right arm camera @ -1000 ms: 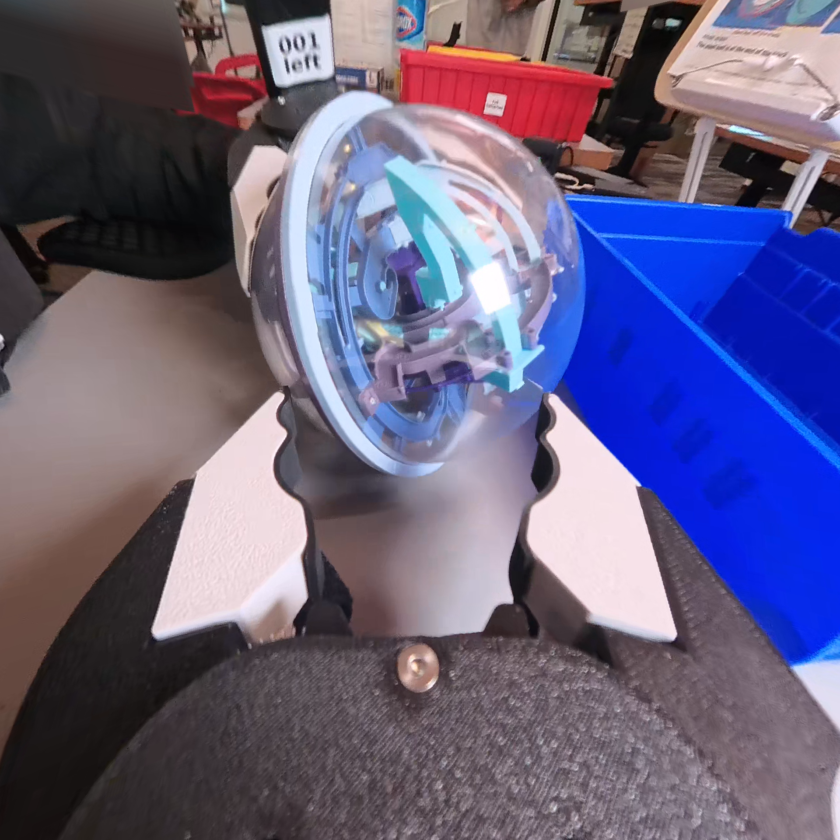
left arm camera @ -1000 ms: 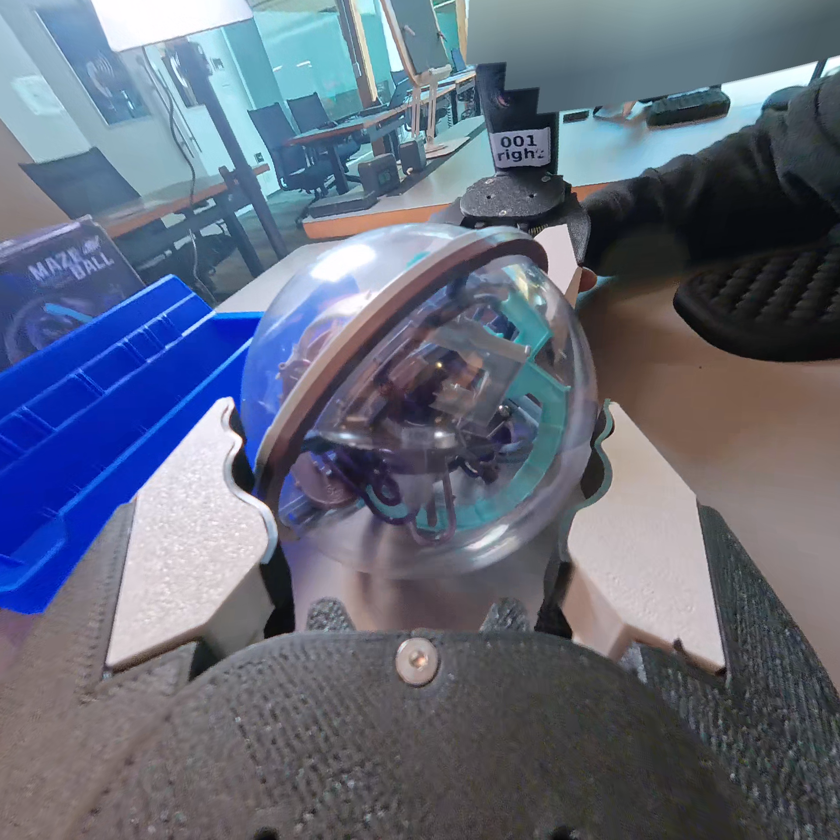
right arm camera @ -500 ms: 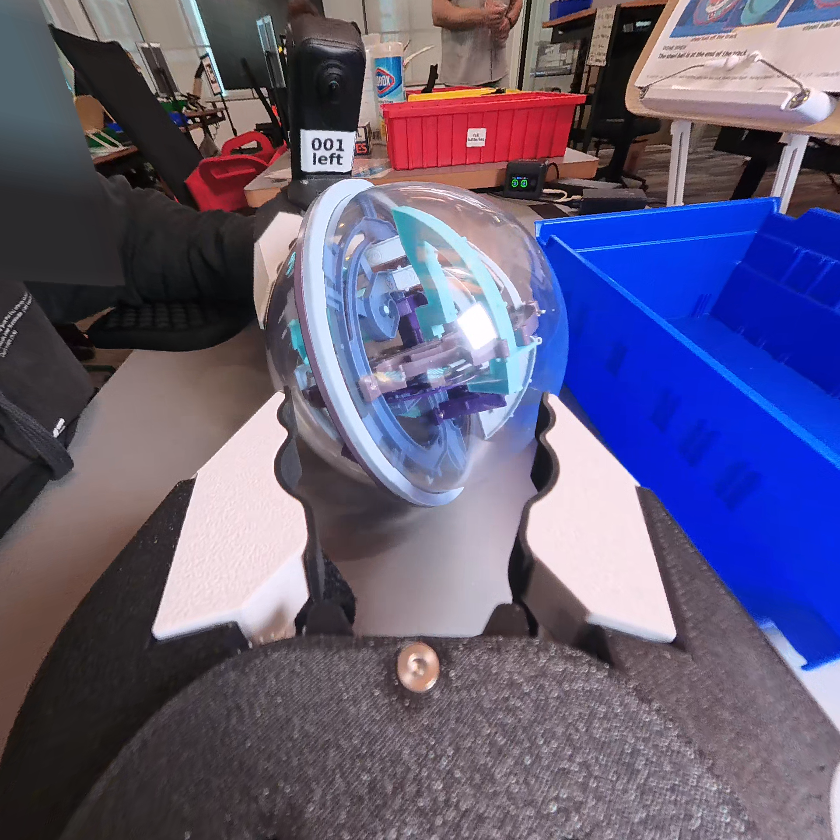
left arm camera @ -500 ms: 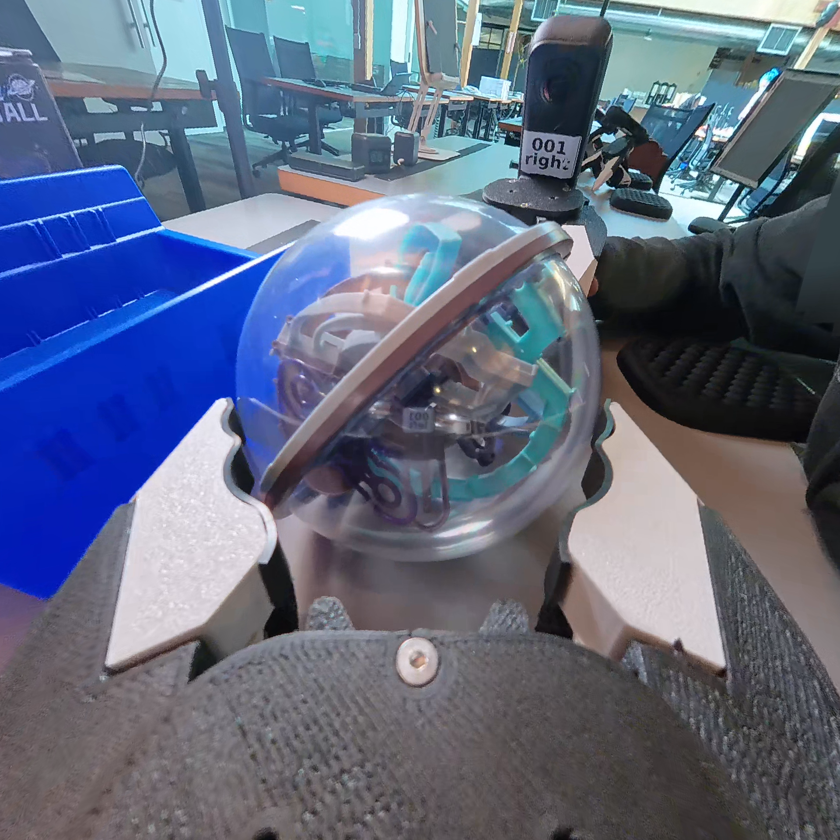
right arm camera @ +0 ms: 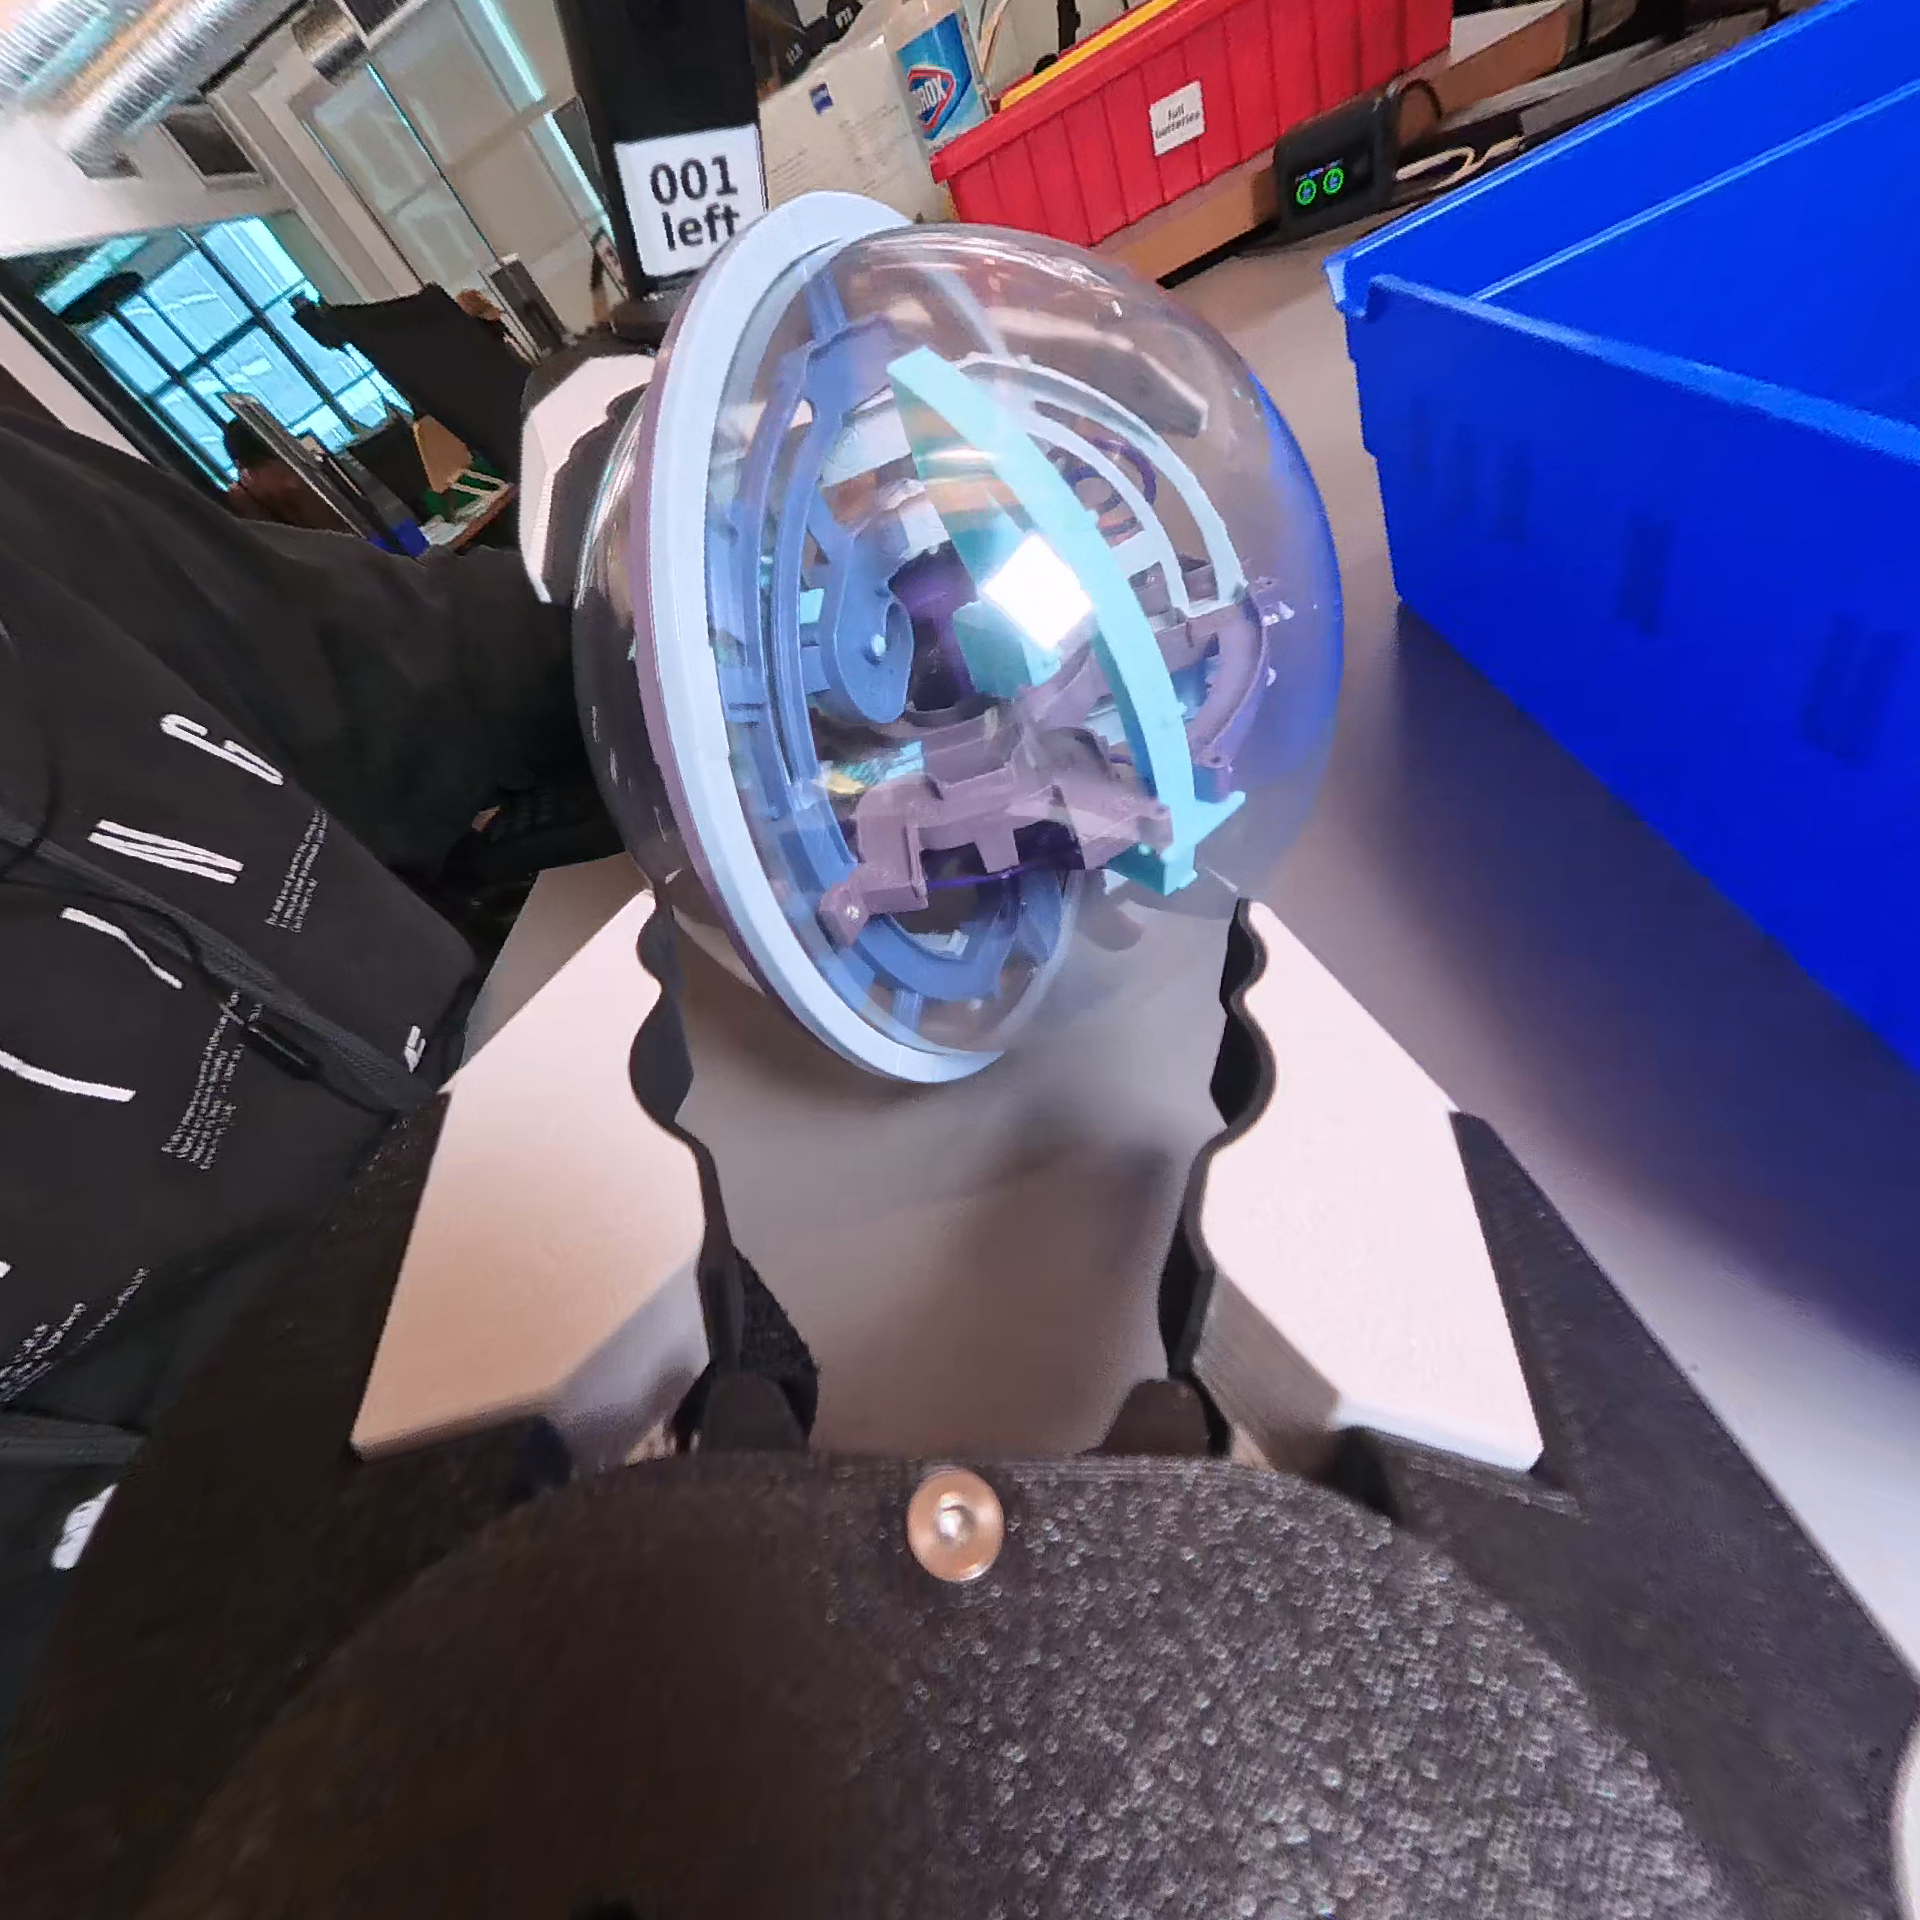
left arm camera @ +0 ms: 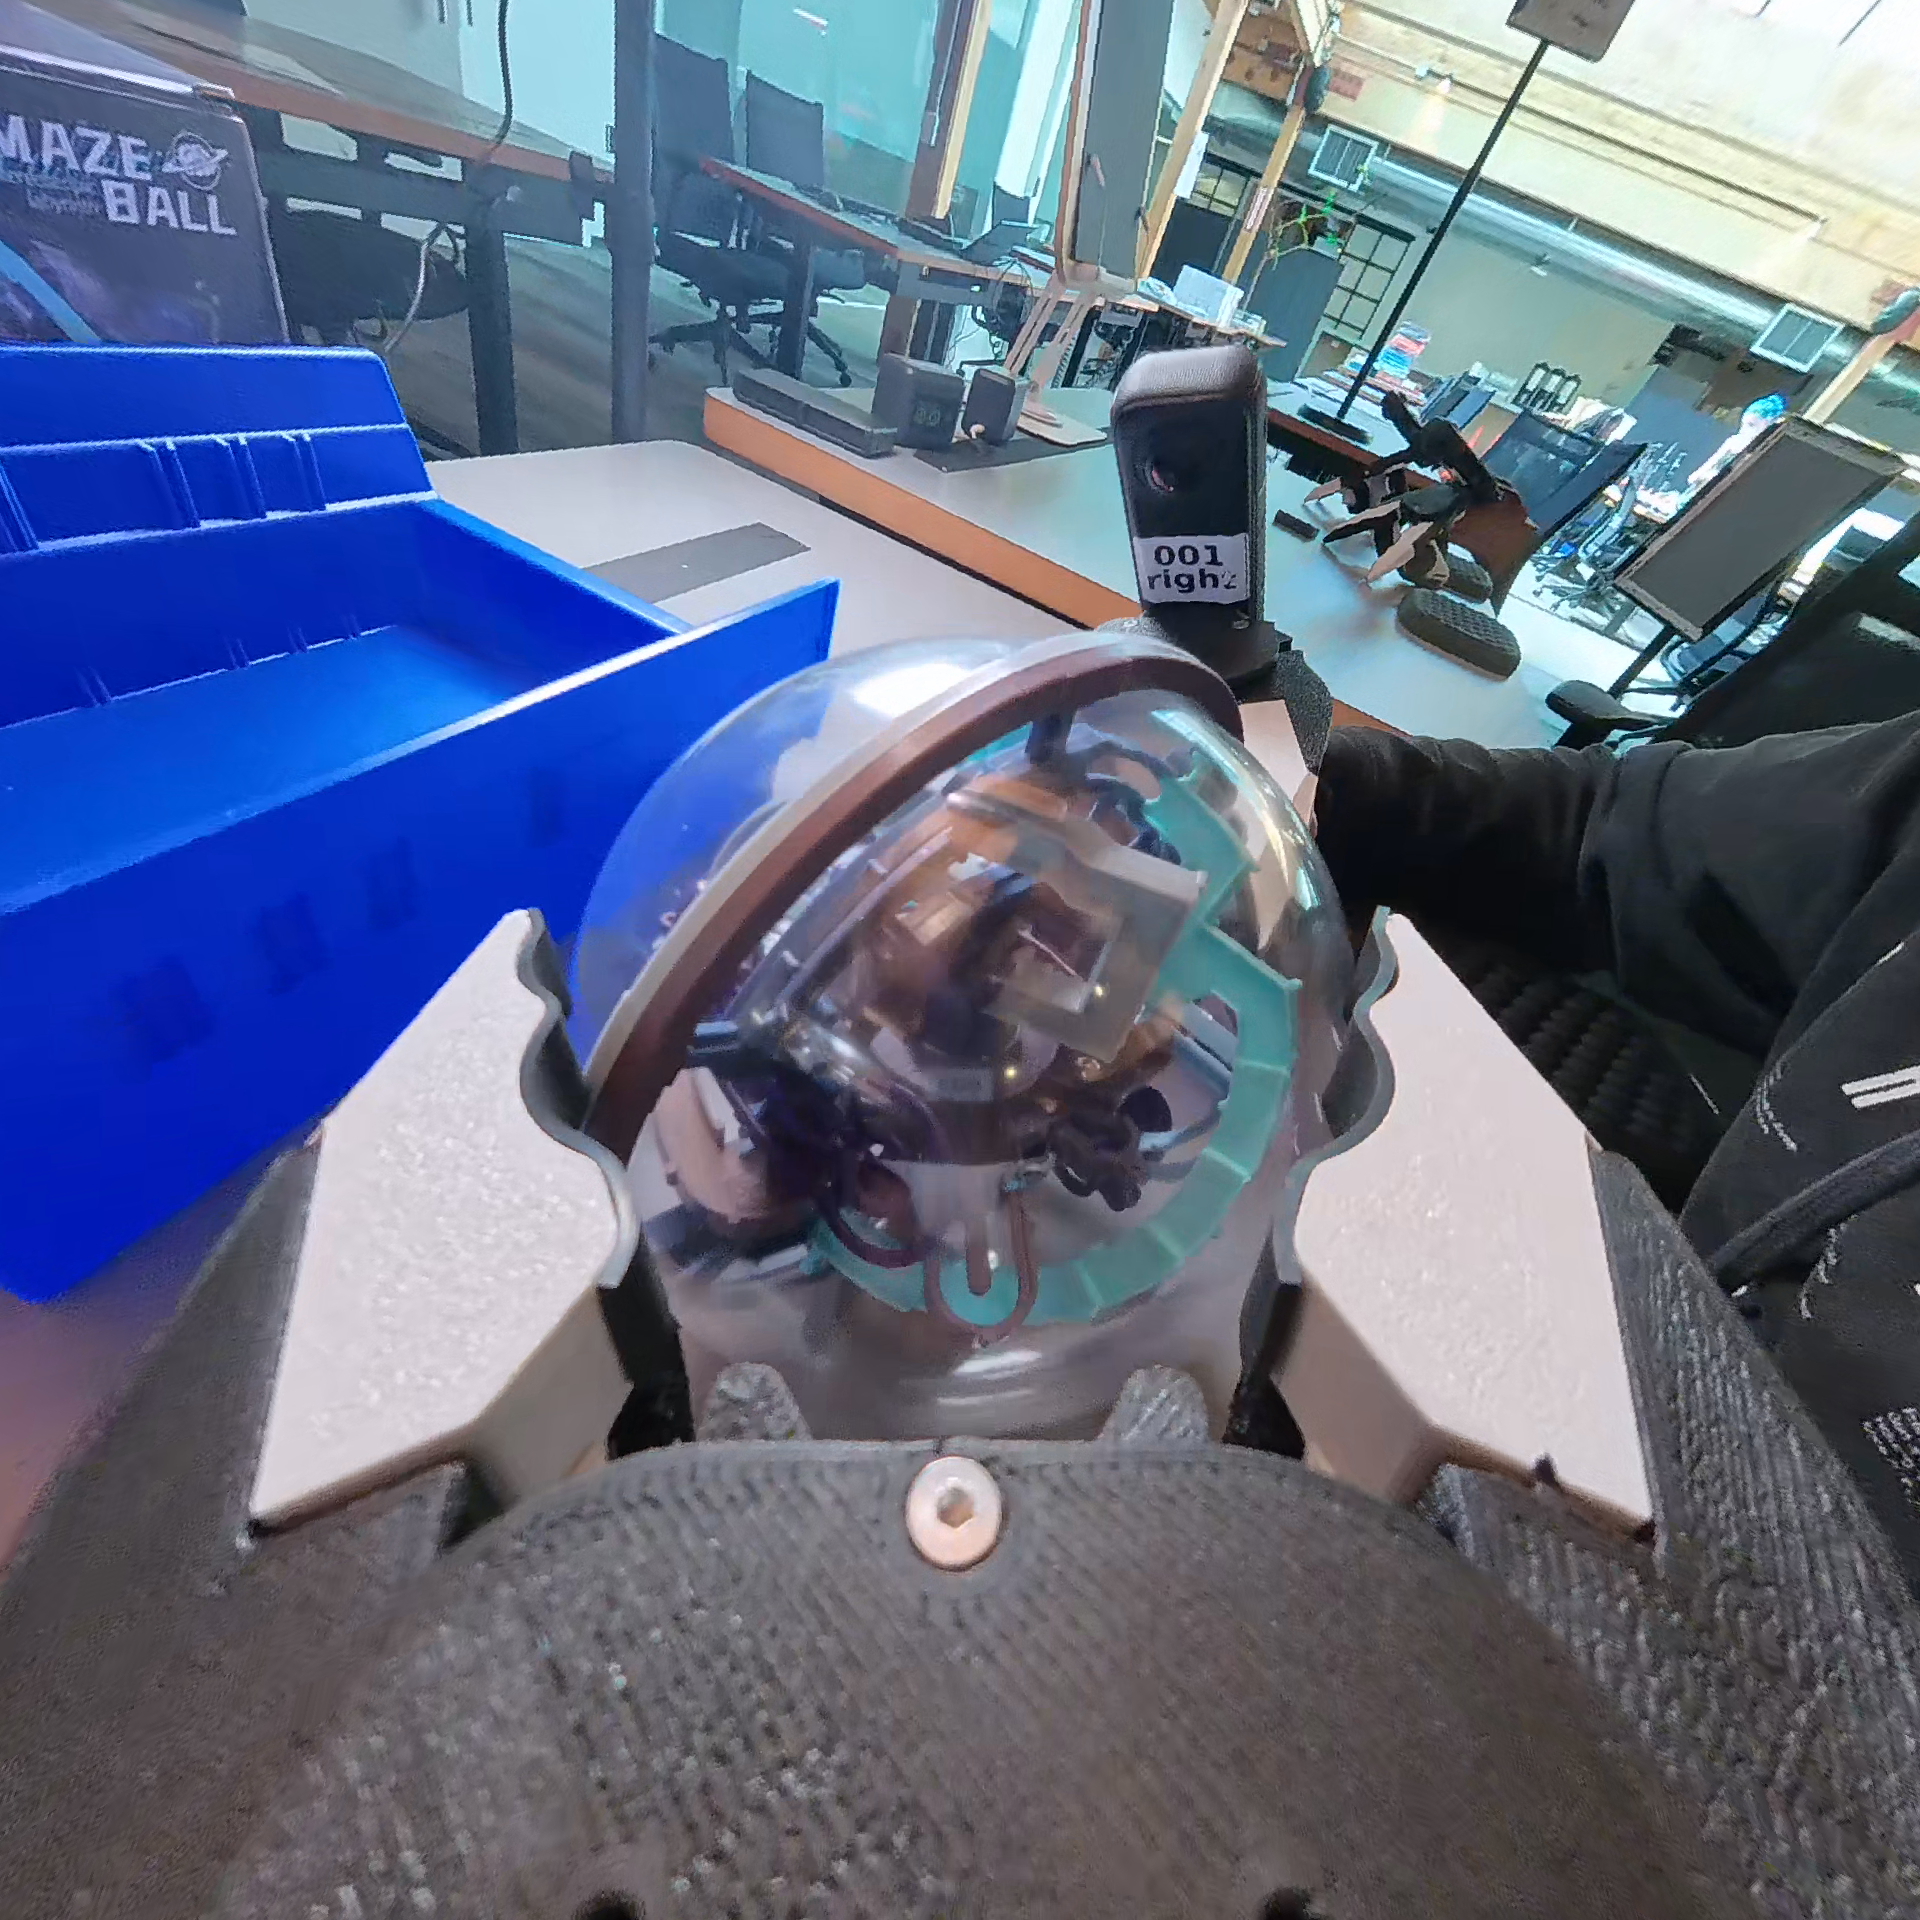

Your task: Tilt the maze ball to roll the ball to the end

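Two tools (left arm camera: 961,997) (right arm camera: 951,925) around maze ball (left arm camera: 966,1018)

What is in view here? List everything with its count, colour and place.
maze ball: one, clear shell with teal, purple and blue tracks, held up between the two grippers
storage bin: one, blue, on the table beside the ball
table: one, pale grey, under everything
box: one, dark, behind the blue bin
red bin: one, on a far table
office chairs: several, black, in the background
sleeve: one shown, black, behind the ball
left gripper: one, white fingers, closed on the ball
right gripper: one, white fingers, tips at the ball, grip unclear
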`<move>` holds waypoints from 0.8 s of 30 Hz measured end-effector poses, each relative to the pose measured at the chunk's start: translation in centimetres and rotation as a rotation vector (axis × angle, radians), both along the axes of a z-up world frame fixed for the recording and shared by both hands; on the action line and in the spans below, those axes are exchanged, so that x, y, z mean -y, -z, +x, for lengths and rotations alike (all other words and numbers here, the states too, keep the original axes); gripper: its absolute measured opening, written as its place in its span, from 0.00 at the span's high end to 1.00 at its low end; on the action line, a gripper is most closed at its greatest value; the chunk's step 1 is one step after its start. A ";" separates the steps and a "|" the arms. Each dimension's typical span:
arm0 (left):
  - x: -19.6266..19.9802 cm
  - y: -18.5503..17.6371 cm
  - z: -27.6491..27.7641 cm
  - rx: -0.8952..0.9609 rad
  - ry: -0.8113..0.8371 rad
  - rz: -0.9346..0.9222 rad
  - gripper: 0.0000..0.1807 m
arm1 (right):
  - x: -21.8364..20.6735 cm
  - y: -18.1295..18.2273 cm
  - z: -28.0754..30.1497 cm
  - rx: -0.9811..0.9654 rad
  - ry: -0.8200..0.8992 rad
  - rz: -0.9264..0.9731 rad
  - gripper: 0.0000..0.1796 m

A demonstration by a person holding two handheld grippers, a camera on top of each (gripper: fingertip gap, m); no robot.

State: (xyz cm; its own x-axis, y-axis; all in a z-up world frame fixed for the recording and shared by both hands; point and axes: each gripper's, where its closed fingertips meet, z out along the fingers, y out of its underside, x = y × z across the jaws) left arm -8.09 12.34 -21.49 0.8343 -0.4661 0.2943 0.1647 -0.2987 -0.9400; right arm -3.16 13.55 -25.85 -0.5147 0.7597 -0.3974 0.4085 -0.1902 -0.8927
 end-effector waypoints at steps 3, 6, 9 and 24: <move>0.3 -0.1 0.1 -0.019 0.012 0.006 0.20 | 0.2 0.0 0.1 -0.005 0.003 0.021 0.45; 0.5 0.0 0.0 0.016 0.030 -0.006 0.21 | 0.4 0.1 0.3 0.007 0.009 0.026 0.46; 0.6 0.1 -0.2 0.084 0.047 -0.035 0.21 | 0.7 0.2 0.6 0.018 0.016 0.048 0.48; 2.5 0.7 -0.5 0.269 0.208 -0.044 0.21 | 1.7 -0.4 1.9 -0.026 -0.035 0.133 0.58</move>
State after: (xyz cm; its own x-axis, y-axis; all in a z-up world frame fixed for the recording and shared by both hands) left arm -8.55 9.86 -22.16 0.6125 -0.6004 0.5141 0.3359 -0.3909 -0.8569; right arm -1.23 11.81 -25.43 -0.5508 0.7861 -0.2803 0.3894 -0.0549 -0.9194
